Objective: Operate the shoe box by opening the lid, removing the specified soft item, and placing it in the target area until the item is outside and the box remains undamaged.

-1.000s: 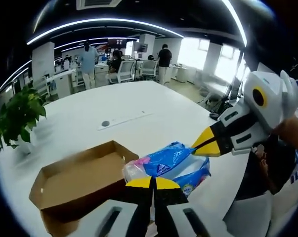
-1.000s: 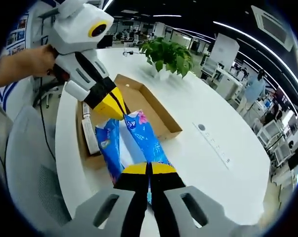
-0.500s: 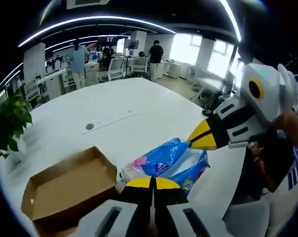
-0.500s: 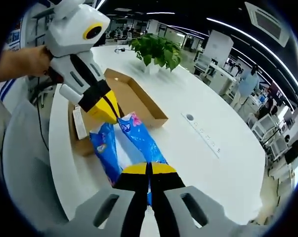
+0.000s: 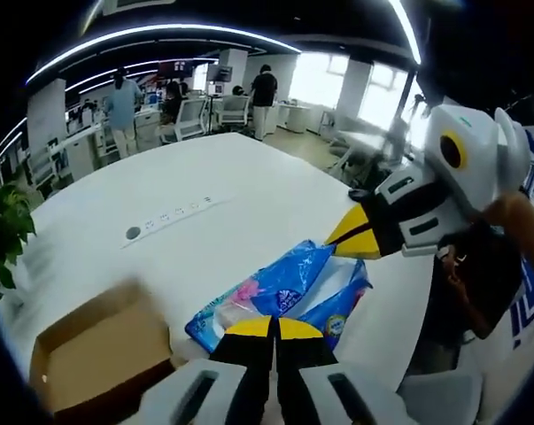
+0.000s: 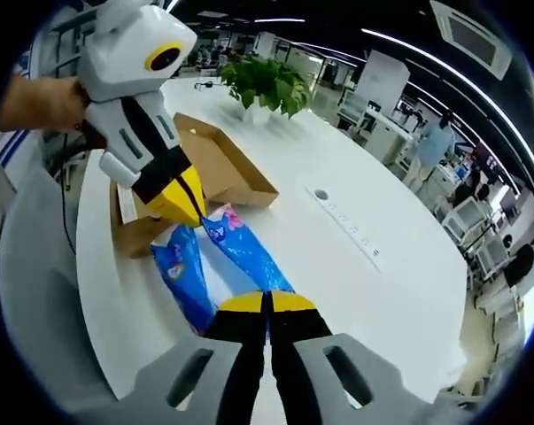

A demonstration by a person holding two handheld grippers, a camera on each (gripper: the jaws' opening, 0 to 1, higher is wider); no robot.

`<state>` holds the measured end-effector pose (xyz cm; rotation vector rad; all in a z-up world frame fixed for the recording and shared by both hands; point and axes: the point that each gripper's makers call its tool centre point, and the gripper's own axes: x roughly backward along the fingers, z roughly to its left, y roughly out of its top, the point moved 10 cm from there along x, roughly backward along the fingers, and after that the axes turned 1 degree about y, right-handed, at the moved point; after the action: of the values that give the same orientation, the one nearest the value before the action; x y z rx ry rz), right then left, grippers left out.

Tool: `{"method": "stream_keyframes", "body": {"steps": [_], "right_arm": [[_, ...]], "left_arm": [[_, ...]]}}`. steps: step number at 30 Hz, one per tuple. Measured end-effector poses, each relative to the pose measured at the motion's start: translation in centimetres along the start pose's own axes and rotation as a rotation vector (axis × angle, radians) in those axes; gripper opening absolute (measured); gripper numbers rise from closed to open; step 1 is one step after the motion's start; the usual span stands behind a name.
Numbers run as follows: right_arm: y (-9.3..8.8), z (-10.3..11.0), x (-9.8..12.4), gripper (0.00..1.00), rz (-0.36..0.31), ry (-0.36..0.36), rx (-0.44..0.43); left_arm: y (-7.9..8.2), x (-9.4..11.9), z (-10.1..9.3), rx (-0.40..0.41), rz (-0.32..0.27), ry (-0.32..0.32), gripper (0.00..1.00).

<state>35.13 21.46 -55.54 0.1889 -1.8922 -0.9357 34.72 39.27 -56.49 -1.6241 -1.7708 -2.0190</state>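
Blue soft pack [image 5: 289, 288] gripped by both grippers [image 5: 273, 326] [image 6: 268, 301], farther from box [image 6: 215, 168] than before

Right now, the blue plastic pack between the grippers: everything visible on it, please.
The blue plastic pack is a soft, glossy, crinkled bag, blue with a clear-white middle band and pink print at one end. It is stretched lengthwise between the left gripper and the right gripper, each shut on one end. It sits out of the open cardboard box, beside it, over the white table; whether it rests on the table I cannot tell.
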Motion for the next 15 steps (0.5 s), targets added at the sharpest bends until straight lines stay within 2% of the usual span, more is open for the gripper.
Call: {"method": "stream_keyframes", "body": {"steps": [15], "right_arm": [[-2.9, -3.6, 1.0, 0.00, 0.025, -0.051, -0.005]], "left_arm": [[2.3, -4.0, -2.2, -0.053, 0.031, -0.077, 0.00]]}}
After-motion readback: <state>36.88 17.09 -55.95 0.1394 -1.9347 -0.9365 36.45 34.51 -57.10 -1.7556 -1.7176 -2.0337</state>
